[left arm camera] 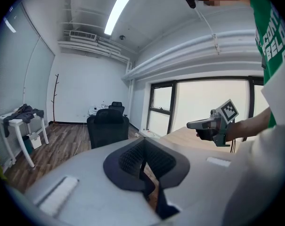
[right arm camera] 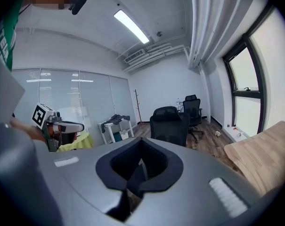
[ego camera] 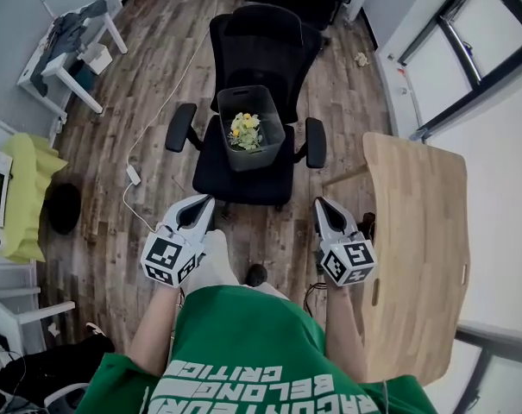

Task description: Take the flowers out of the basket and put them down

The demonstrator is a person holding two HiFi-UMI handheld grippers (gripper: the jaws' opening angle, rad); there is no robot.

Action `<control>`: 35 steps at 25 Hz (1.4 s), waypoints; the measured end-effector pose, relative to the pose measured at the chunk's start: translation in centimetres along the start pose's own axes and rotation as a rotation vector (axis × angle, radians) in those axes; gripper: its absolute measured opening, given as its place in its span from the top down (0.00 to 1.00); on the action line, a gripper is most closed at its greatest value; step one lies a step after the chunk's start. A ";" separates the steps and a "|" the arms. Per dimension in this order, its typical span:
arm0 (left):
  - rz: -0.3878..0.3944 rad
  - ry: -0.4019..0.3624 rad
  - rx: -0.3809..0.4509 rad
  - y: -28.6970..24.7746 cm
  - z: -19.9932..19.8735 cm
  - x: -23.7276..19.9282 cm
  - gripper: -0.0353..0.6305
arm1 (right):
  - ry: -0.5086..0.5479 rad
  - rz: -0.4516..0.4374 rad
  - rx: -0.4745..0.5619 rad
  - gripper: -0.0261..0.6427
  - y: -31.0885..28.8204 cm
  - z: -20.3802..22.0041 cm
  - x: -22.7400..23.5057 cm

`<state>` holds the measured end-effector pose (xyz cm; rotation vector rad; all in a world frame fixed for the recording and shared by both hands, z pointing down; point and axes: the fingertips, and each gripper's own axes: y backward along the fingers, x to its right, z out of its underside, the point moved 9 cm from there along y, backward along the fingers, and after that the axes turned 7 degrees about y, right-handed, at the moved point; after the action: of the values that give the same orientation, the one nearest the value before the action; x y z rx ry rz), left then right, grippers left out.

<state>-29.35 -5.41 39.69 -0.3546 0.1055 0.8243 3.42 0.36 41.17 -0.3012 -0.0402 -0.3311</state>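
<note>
the flowers [ego camera: 245, 131] sit inside the basket [ego camera: 273, 115], a small yellow and white bunch with green under it, low near the basket's floor. their heads face up toward the open top. the stems are hidden beneath the blooms, so i judge the long axis to run roughly upright, top to bottom of the basket, though that cannot be read for sure. the basket stands upright on the seat of a black office chair [ego camera: 243, 188].

nothing of the task is done yet: the bunch is untouched, and reaching in, gripping, lifting out and setting down are all left.

the left tongs [ego camera: 204, 202] and the right tongs [ego camera: 322, 203] hang well short of the basket on its near side, one to each side, tips aimed toward it. both have their jaws pressed together with nothing between them. a wooden worktop [ego camera: 416, 222] stands to the right of the basket, a likely place for setting the bunch down.
</note>
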 end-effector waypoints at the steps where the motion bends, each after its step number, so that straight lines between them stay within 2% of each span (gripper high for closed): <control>1: 0.008 -0.002 0.008 -0.7 -0.3 -0.9 0.92 | 0.000 0.008 -0.002 0.95 -0.7 -0.1 0.2; 8: 0.065 0.002 0.027 -5.6 -3.5 -9.0 0.92 | -0.004 0.055 -0.005 0.95 -8.7 -2.7 0.3; 17: 0.128 0.028 -0.032 -11.0 -6.7 -19.3 0.92 | -0.014 0.090 -0.043 0.95 -20.1 -5.8 -0.7; 24: 0.171 0.031 -0.067 -14.3 -8.2 -25.9 0.92 | -0.042 0.131 -0.096 0.95 -26.4 -5.5 -1.4; 29: 0.208 0.037 -0.096 -16.0 -8.5 -29.1 0.92 | -0.058 0.162 -0.125 0.95 -29.0 -5.5 -2.3; 35: 0.218 0.054 -0.107 -18.0 -9.0 -30.5 0.92 | -0.074 0.153 -0.155 0.95 -30.6 -5.3 -2.1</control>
<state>-36.41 -41.11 43.05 -0.4719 0.1530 1.0388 -8.63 -28.17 44.65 -0.4677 -0.0643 -0.1707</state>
